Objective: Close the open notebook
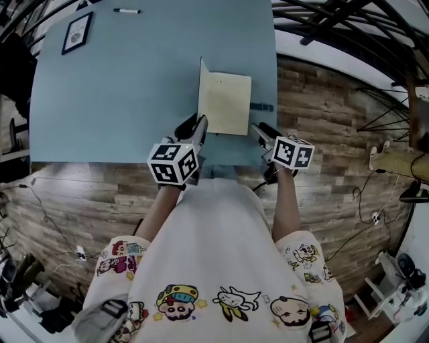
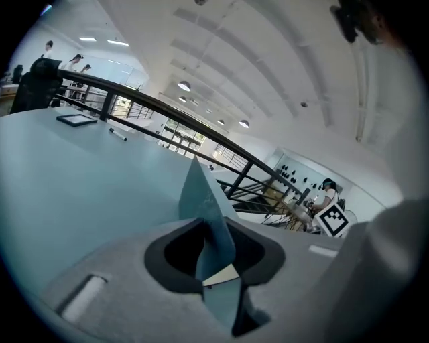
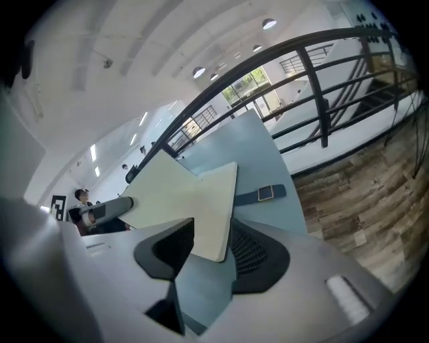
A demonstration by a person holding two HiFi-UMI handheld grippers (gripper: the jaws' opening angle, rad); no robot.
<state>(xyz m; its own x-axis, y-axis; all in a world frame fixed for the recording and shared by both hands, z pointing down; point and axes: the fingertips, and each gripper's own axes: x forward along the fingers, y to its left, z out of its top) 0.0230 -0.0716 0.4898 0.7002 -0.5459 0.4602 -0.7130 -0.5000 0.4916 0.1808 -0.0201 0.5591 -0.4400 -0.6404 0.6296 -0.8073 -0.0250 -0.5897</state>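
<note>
Head view, notebook: it is laid on the blue table, close to the near edge, between the two grippers.
Head view, appearance: one cream, unmarked page is spread flat. The cover at the left is raised about upright and is seen edge-on as a thin line.
Head view, strap: a blue band is seen reaching out from the notebook's right edge onto the table.
Head view, left gripper: it is held at the near left corner of the notebook, at the foot of the raised cover.
Head view, right gripper: it is held just beside the near right corner.
Head view, far end of table: a pen and a dark frame are seen well apart from the notebook.
Left gripper view, jaws: they are held a little apart. The blue-grey cover is stood between them with a dark gap at each side, so it is not pinched. A sliver of cream page is seen beneath it.
Right gripper view, jaws: they are spread wide and nothing is clamped. The rounded near corner of the page is seen in the gap, with bare table below it.
Right gripper view, notebook: the page is shown blank, and the strap is seen with a square buckle.
</note>
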